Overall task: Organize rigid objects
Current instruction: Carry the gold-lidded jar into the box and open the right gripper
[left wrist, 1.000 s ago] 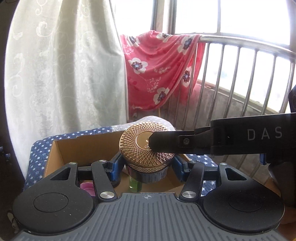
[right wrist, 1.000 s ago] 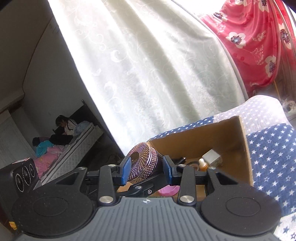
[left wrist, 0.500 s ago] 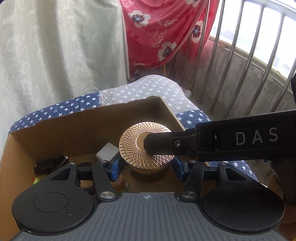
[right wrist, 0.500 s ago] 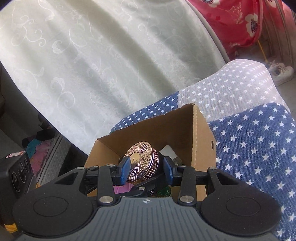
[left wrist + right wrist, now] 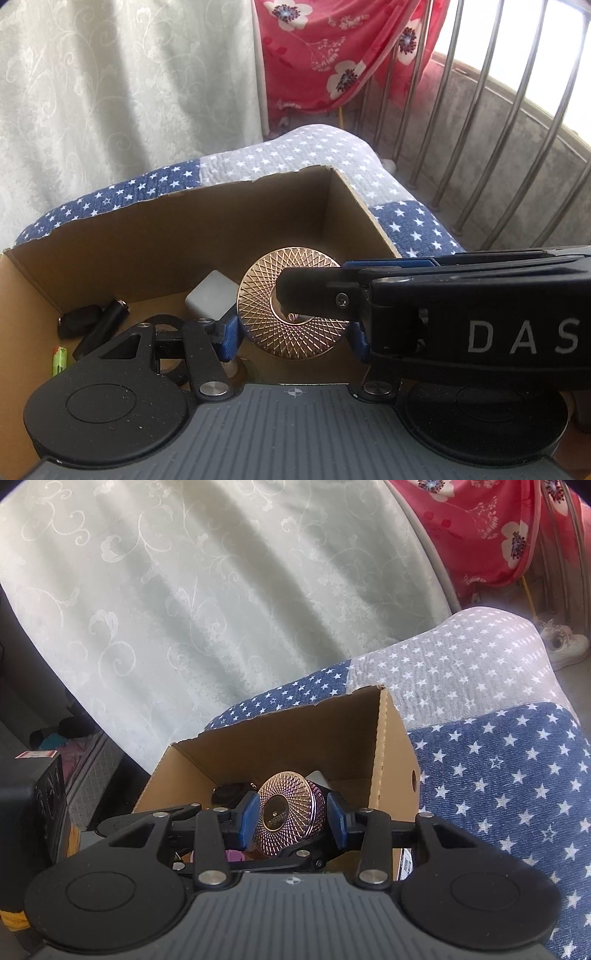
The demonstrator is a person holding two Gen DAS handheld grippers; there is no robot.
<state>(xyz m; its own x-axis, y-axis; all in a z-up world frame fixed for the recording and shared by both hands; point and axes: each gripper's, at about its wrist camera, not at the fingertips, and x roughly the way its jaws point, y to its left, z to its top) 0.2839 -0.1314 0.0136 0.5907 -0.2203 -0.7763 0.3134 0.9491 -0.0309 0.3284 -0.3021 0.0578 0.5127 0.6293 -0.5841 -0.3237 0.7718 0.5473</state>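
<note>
A round jar with a gold lattice lid [image 5: 295, 325] hangs low inside an open cardboard box [image 5: 166, 251]. My left gripper [image 5: 293, 339] is shut on the jar's sides, its blue pads [image 5: 229, 336] pressing from left and right. From the right, the right gripper's black finger [image 5: 317, 291] lies across the middle of the lid. In the right wrist view the jar [image 5: 284, 819] is tilted, lid toward the camera, and the right gripper [image 5: 291, 821] is shut on it, one pad on the lid and one on the base.
On the box floor lie a white cube [image 5: 210, 299], a black cylinder [image 5: 107, 325], a green-yellow battery [image 5: 59, 360] and something pink [image 5: 234, 854]. The box [image 5: 391, 746] rests on a star-patterned quilt [image 5: 498, 775]. Beyond are a pale curtain [image 5: 110, 92] and metal railings [image 5: 480, 129].
Both grippers have tipped downward and carried the jar from above the box rim down into the box. Over the last half second they have hardly moved.
</note>
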